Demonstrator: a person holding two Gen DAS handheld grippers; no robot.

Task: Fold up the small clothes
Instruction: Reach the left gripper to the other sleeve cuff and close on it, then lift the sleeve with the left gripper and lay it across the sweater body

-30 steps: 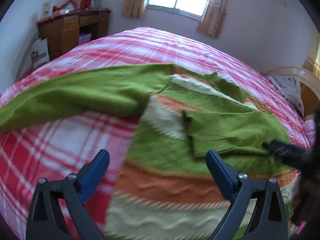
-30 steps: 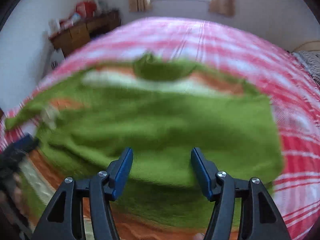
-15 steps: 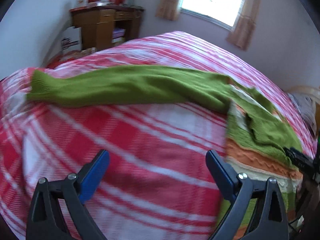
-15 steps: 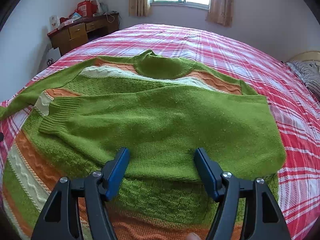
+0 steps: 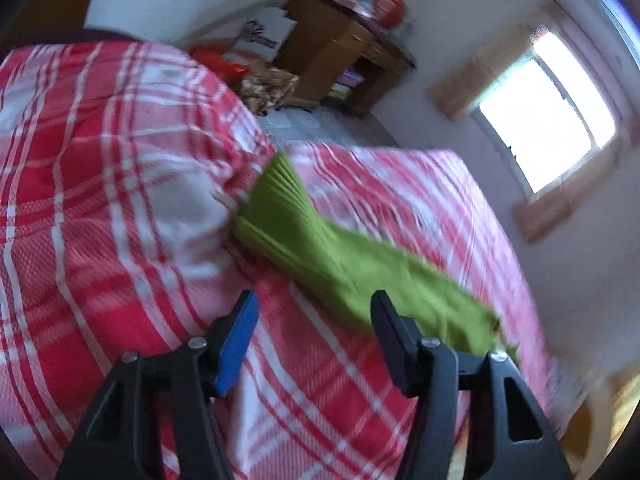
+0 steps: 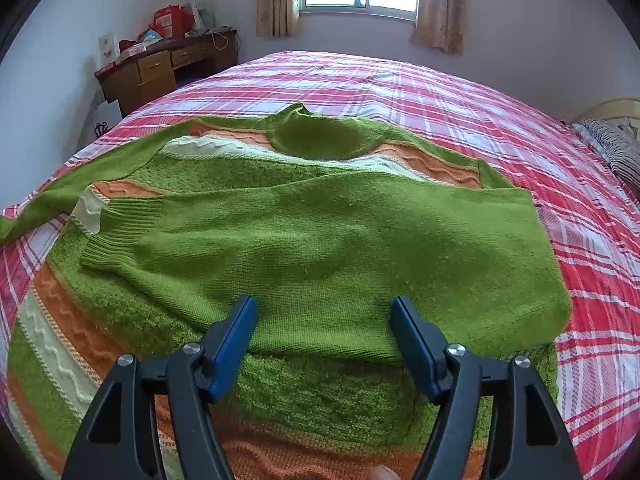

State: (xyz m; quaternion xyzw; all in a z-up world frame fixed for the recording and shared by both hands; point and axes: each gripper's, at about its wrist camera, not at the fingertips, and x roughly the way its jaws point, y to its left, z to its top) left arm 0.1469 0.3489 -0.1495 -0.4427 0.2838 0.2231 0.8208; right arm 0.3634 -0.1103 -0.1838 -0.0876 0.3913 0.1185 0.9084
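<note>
Green striped sweater (image 6: 320,240) spread on plaid bed (image 6: 500,120), one sleeve folded across, left hand-held gripper (image 5: 314,316) agape near other sleeve's cuff (image 5: 276,204), right hand-held gripper (image 6: 324,320) agape, empty.

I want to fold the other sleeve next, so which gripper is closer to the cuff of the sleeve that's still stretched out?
Left. The left gripper is open just short of the outstretched sleeve's cuff. The right gripper hovers open over the folded sleeve, well away from it.

Sweater (image 6: 320,240) hem: I see it cut off below the frame.
Sleeve (image 5: 344,264) beside the window (image 5: 548,116): I find it motion-blurred.
</note>
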